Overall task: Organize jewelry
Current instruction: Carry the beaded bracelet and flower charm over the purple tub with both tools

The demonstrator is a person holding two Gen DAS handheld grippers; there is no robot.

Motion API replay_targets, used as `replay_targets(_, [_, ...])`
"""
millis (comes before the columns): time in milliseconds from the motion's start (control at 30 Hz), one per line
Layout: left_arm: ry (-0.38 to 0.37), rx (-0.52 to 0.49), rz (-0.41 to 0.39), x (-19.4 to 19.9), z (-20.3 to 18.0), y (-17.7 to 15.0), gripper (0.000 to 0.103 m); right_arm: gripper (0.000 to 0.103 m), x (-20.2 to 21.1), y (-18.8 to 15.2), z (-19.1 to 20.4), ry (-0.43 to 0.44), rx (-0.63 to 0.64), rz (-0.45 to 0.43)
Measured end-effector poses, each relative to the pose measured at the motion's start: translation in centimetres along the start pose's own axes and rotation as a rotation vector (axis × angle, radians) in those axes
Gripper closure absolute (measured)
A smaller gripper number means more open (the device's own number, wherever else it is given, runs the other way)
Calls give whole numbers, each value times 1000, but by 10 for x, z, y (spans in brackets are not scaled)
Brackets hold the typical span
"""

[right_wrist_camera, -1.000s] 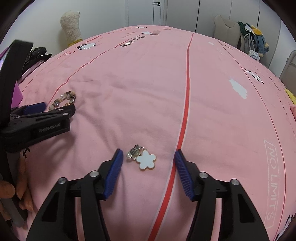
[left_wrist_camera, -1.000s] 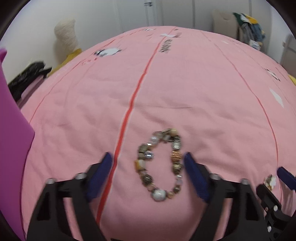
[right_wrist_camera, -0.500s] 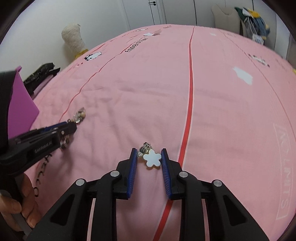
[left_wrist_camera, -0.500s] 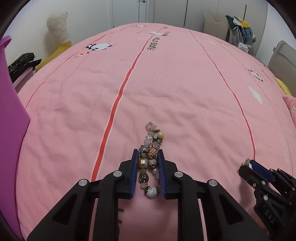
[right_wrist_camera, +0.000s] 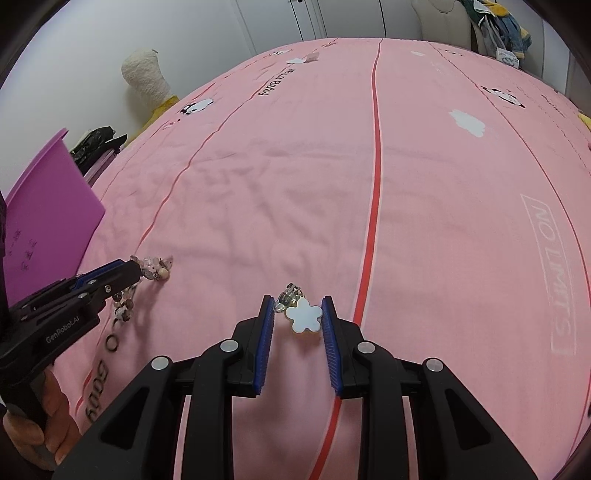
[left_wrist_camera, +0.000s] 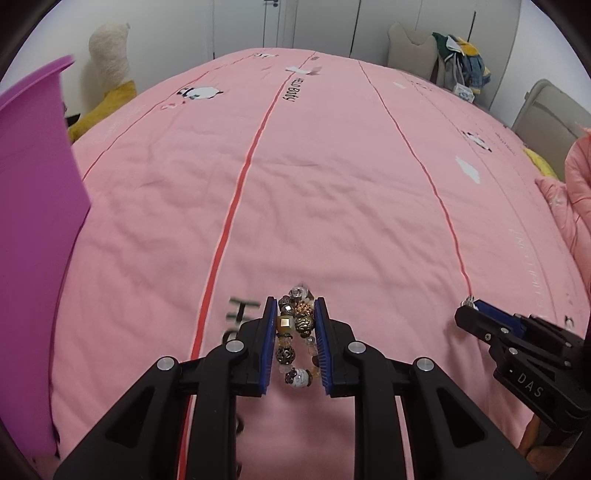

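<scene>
The beaded bracelet [left_wrist_camera: 295, 332] is clenched in the left tool [left_wrist_camera: 295, 341] above the bed [left_wrist_camera: 332, 184]; the flower earring [right_wrist_camera: 303, 314] is pinched by the right tool [right_wrist_camera: 297, 319]. The earring may be dropped if pinched only by its edge.

- Pink quilt [left_wrist_camera: 332, 192] with red stripes fills both views, printed with pandas and "NO LIMITS" lettering [right_wrist_camera: 554, 273] at 3 o'clock.
- Cream plush toy [left_wrist_camera: 109, 51] on yellow fabric at 10 o'clock.
- Pile of clothes [left_wrist_camera: 461, 55] on a beige chair at 1 o'clock.
- White closet doors [left_wrist_camera: 280, 22] at 12 o'clock.
</scene>
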State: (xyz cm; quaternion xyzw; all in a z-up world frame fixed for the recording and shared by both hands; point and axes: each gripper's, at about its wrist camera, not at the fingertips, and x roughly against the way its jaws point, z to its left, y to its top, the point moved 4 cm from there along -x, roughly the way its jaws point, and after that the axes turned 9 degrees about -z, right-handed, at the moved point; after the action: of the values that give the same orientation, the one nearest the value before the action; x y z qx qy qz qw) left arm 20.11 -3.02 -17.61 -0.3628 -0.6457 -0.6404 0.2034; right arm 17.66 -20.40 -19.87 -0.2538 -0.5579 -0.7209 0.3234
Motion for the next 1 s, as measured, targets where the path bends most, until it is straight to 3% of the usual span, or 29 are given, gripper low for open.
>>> replay_targets(300, [21, 21, -20, 60, 27, -3, 83, 78, 49, -22, 36, 22, 1, 5])
replay_targets(533, [11, 42, -61, 117, 42, 6, 83, 78, 97, -21, 70, 62, 6, -27])
replay_targets(767, [-15, 69, -133, 175, 59, 31, 83, 78, 133, -4, 118, 97, 64, -44])
replay_targets(1000, [30, 129, -242, 227, 100, 78, 83, 78, 153, 37, 194, 213, 138, -100])
